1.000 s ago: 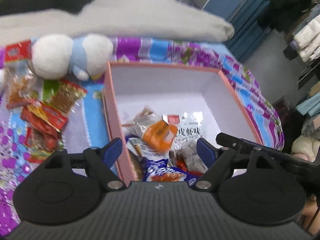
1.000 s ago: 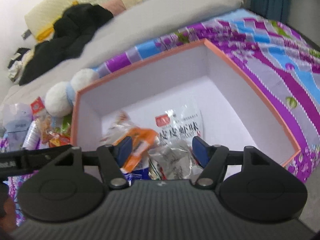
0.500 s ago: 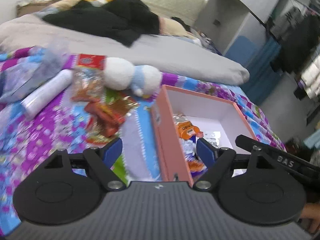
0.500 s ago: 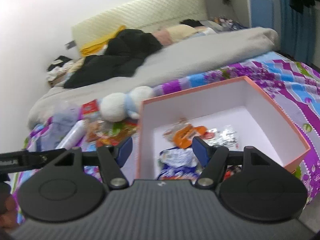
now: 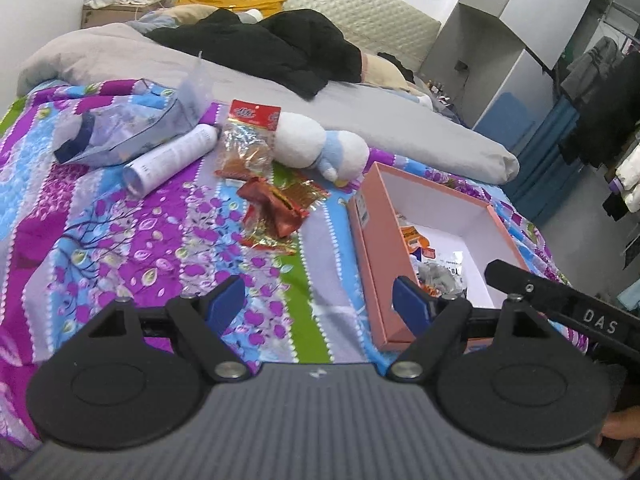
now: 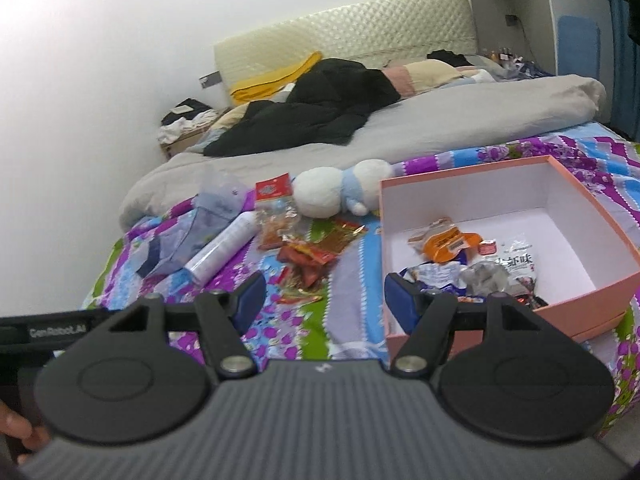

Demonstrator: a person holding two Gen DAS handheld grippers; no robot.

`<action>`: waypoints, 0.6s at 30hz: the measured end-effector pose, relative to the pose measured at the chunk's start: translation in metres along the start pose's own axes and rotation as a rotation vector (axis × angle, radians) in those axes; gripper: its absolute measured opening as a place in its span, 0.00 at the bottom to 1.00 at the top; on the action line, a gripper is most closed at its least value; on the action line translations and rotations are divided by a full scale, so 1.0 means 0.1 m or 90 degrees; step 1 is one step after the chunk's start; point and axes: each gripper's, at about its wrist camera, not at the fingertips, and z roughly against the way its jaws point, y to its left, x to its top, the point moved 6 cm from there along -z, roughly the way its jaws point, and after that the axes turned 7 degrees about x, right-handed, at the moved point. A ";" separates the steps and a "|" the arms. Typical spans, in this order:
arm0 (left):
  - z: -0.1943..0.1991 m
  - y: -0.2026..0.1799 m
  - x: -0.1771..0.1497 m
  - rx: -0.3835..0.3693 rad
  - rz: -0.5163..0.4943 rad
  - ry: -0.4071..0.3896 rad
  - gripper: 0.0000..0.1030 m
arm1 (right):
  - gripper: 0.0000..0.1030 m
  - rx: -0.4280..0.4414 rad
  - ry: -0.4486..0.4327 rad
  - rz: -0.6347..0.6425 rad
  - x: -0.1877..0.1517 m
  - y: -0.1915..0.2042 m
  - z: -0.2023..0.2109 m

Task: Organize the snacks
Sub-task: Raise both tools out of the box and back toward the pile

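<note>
Both my grippers, left (image 5: 318, 300) & right (image 6: 322, 298), were wide open, empty, above quilt (image 5: 132, 248); pink box (image 6: 592, 304) w/ snacks, red packets (image 5: 276, 208) outside

On the bed (image 6: 352, 332), the box (image 6: 592, 312) with snacks (image 6: 448, 244) inside lay near the right edge; loose packets (image 6: 308, 260) lay left of it.
</note>
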 end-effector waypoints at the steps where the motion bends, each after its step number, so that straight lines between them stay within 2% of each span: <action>1: 0.01 0.03 -0.02 0.000 -0.001 -0.001 0.82 | 0.66 0.005 0.002 -0.002 -0.04 0.03 0.00; 5: 0.06 0.16 -0.12 0.013 -0.009 -0.003 0.82 | 0.66 0.027 0.013 -0.012 -0.16 0.12 -0.06; 9: 0.08 0.30 -0.20 0.018 0.011 -0.005 0.82 | 0.66 0.043 0.008 -0.003 -0.23 0.24 0.01; 13: 0.17 0.42 -0.27 0.017 0.035 -0.015 0.82 | 0.66 0.052 0.010 0.002 -0.31 0.34 0.06; 18: 0.17 0.50 -0.36 0.017 0.036 -0.014 0.82 | 0.66 0.051 0.007 -0.007 -0.39 0.40 0.13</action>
